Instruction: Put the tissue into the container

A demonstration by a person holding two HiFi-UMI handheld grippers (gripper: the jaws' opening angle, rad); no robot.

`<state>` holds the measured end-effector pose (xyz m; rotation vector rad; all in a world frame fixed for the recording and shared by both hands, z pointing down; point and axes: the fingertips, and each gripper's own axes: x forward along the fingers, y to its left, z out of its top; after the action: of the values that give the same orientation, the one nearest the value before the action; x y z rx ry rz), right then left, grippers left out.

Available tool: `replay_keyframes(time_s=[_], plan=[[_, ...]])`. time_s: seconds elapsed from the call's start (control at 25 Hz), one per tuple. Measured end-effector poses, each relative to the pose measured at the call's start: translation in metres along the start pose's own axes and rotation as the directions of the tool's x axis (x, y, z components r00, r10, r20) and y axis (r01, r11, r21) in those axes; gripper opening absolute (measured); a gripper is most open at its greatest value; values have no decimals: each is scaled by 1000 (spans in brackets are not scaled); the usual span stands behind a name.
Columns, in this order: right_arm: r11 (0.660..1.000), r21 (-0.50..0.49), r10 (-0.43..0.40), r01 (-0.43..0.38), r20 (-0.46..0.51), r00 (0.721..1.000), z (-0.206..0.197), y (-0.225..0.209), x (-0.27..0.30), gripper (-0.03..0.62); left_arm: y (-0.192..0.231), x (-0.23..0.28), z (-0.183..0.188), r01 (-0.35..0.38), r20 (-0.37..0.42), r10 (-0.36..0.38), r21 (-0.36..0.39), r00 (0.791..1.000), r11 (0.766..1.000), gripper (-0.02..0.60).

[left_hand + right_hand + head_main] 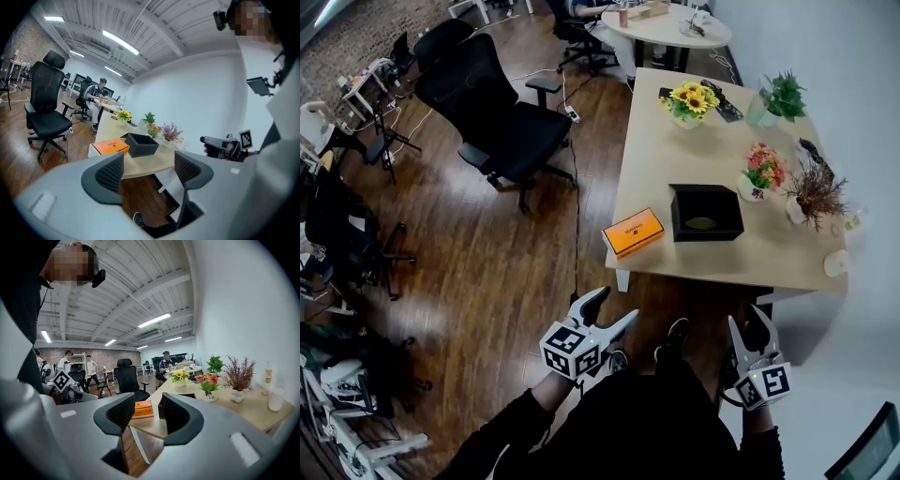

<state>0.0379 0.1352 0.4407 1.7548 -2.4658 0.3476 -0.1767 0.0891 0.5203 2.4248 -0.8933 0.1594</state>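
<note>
An orange box lies near the front left corner of the light wooden table. Just right of it stands an open black square container. No loose tissue shows. My left gripper hovers below the table's front edge, open and holding nothing. My right gripper hangs open near the front right corner, also holding nothing. In the left gripper view the orange box and container lie beyond the open left gripper. In the right gripper view the orange box shows between the right gripper's jaws.
Sunflowers, a green plant, pink flowers, a dried plant and a white cup line the table's far and right sides. A black office chair stands to the left. A cable runs along the floor.
</note>
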Motion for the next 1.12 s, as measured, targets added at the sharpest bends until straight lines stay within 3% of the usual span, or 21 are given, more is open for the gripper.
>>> replay_keyframes(time_s=[0.28, 0.52, 0.64, 0.84, 0.96, 1.04, 1.12], plan=[[998, 31, 57, -57, 2, 998, -2, -48, 40, 183, 28, 40, 0, -121, -40, 117, -92, 992, 988, 324], [985, 60, 161, -160, -22, 987, -3, -95, 88, 183, 64, 77, 5, -286, -82, 275, -169, 958, 943, 324], [979, 72, 195, -192, -38, 980, -4, -114, 101, 179, 91, 88, 3, -365, -104, 350, -242, 931, 899, 324], [970, 82, 235, -231, -53, 970, -2, -142, 112, 175, 138, 99, -2, -432, -121, 424, -439, 898, 788, 324], [969, 77, 238, -233, -61, 969, 3, -159, 116, 169, 158, 107, -7, -456, -152, 447, -515, 882, 726, 324], [972, 78, 225, -220, -67, 972, 5, -171, 119, 167, 168, 115, -9, -464, -174, 448, -545, 877, 698, 324], [976, 84, 207, -201, -71, 976, 6, -181, 122, 163, 172, 122, -13, -467, -200, 435, -554, 878, 689, 324]])
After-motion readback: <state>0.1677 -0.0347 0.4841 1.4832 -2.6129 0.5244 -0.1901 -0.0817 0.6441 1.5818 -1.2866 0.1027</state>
